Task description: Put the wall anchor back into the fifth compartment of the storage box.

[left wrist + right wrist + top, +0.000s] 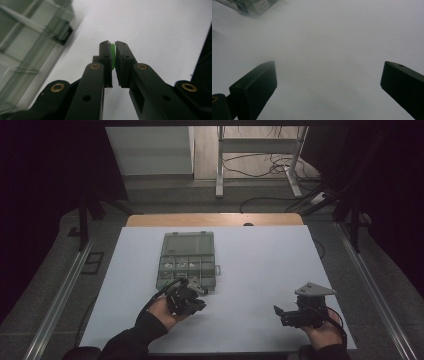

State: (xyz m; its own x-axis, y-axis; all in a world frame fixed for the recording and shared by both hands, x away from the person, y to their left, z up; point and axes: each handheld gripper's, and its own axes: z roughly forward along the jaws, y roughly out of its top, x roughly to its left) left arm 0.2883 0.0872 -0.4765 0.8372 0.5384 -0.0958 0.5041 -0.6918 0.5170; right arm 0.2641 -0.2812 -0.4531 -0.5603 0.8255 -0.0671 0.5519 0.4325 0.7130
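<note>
Our left gripper (112,53) pinches a small green part (113,55) just off the organizer box's (187,260) near edge. With so thin a grip, it could slip onto the white surface (260,270). Our right gripper (328,82) stands spread near the front right corner.

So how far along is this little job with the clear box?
Done: the compartment box lies open on the white table. In hand: the left gripper pinches a small green piece beside the box. Left: where it goes isn't visible. The right gripper is open, holding nothing.
</note>
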